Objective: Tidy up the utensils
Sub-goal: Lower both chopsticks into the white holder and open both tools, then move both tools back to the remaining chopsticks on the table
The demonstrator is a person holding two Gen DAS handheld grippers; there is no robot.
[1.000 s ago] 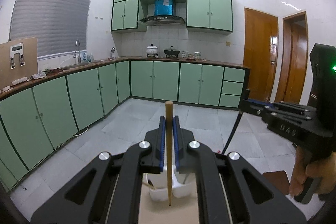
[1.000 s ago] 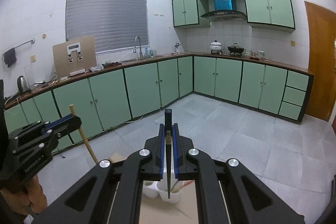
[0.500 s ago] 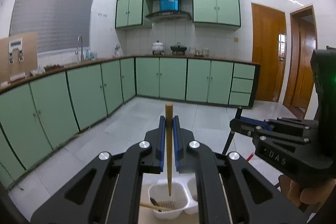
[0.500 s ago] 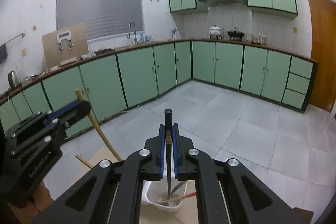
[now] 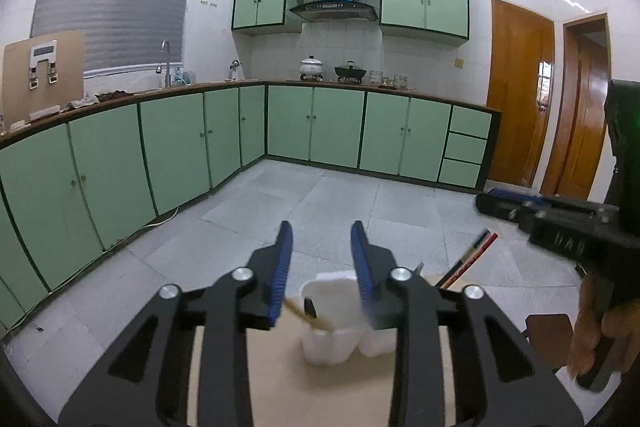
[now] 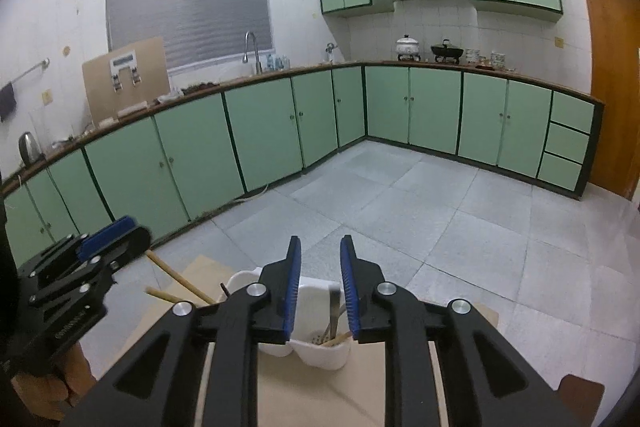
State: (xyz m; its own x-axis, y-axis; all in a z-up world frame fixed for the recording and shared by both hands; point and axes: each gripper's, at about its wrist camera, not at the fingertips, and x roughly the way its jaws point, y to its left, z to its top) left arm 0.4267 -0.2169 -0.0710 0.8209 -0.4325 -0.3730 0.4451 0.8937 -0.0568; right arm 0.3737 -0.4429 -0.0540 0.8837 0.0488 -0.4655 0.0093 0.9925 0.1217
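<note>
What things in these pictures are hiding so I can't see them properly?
- Left wrist view: white utensil holder is blurred; the left gripper covers its sides.
- Right wrist view: the right gripper hides most of the holder's contents.
- Both views: items by the stove are too small.

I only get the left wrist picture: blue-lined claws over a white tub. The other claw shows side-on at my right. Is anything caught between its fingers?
Observer: No. Its own camera shows the right gripper with jaws opening and nothing between the pads.
Operator: What sits right under it? A finger blocks my view.
Observer: The white holder, with a metal utensil with holes standing in one compartment.
Operator: Anything off to the left, beyond my picture's edge?
Observer: A kettle stands on the counter, at its far left end.
</note>
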